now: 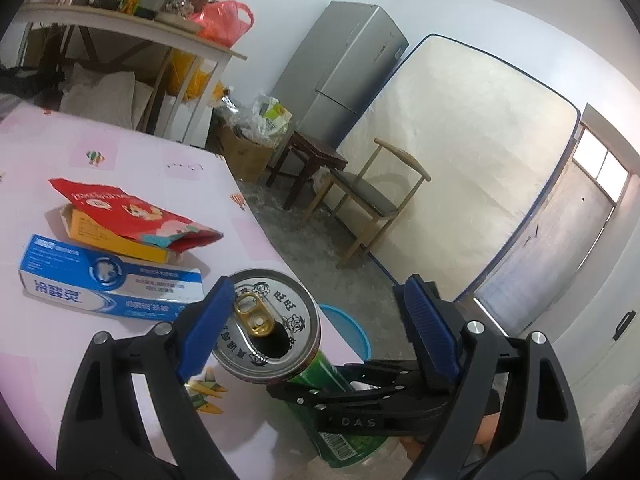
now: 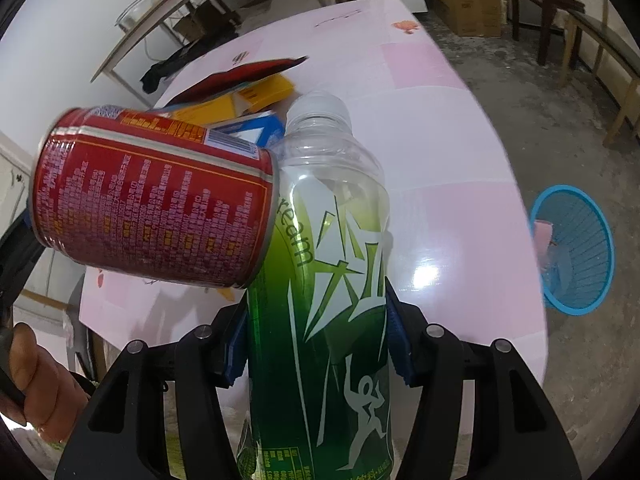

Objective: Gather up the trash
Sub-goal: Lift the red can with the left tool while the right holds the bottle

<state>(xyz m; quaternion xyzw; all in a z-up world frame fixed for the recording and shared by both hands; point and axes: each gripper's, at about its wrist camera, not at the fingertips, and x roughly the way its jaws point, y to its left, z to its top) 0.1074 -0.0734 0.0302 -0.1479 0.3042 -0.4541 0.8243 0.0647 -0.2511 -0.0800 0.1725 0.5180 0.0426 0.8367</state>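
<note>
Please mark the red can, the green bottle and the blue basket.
red can [image 2: 156,208], right wrist view, on its printed side wall.
green bottle [image 2: 320,280], right wrist view, on the green label at mid-body.
blue basket [image 2: 588,252], right wrist view, on its inner mesh wall.

Room as I find it: white walls, bare grey concrete floor.
A mattress [image 1: 460,152] leans on the far wall beside a grey fridge [image 1: 344,68]; a wooden chair [image 1: 368,196] and dark stool [image 1: 312,160] stand before them; a cluttered shelf [image 1: 132,28] sits left; a window [image 1: 600,168] admits daylight.
</note>
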